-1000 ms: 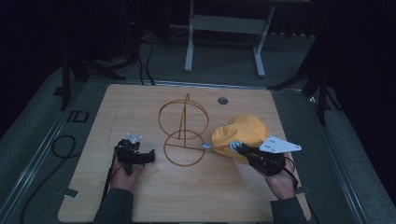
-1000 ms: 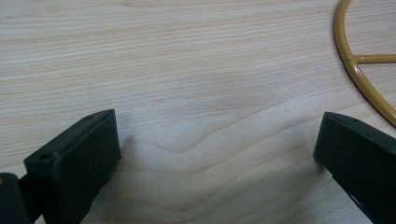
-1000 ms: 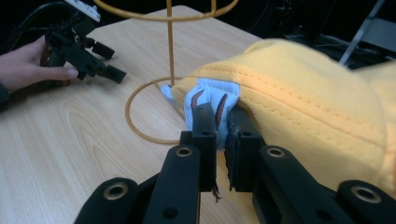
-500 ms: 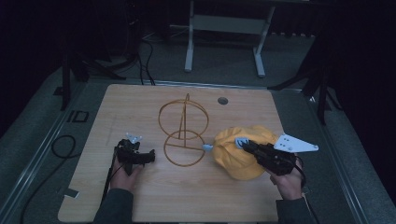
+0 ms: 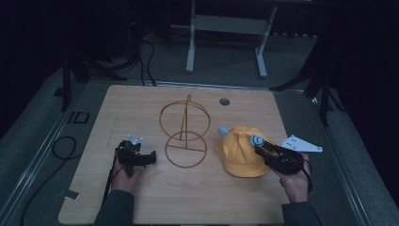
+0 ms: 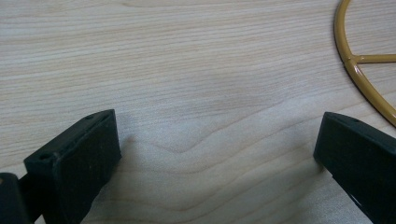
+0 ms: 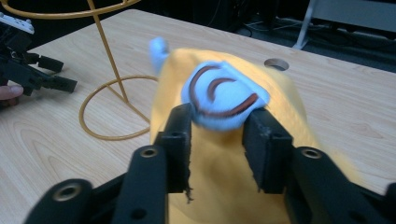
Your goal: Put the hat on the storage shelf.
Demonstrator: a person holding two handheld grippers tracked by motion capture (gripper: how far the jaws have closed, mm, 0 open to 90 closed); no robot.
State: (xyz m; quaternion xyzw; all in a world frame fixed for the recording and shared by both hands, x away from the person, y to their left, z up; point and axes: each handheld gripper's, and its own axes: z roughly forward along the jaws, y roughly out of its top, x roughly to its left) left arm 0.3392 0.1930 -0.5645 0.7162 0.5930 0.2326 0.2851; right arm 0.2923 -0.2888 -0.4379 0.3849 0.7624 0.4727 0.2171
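The counter [image 5: 141, 197] is pale wood, seen whole from the high view, with a gold wire stand [image 5: 184, 132] in the middle and a yellow cap [image 5: 240, 153] lying just right of it, near the front. The right tongs [image 5: 258, 147] sit at the cap's right side. Their own view shows what the high one can't: the jaws have just been opening, and the cap's blue patch [image 7: 223, 95] sits between them, pads apart. The left tongs [image 5: 151, 157] rest on the counter left of the stand; their view shows the jaws wide open over bare wood, the stand's base ring [image 6: 359, 70] at the edge.
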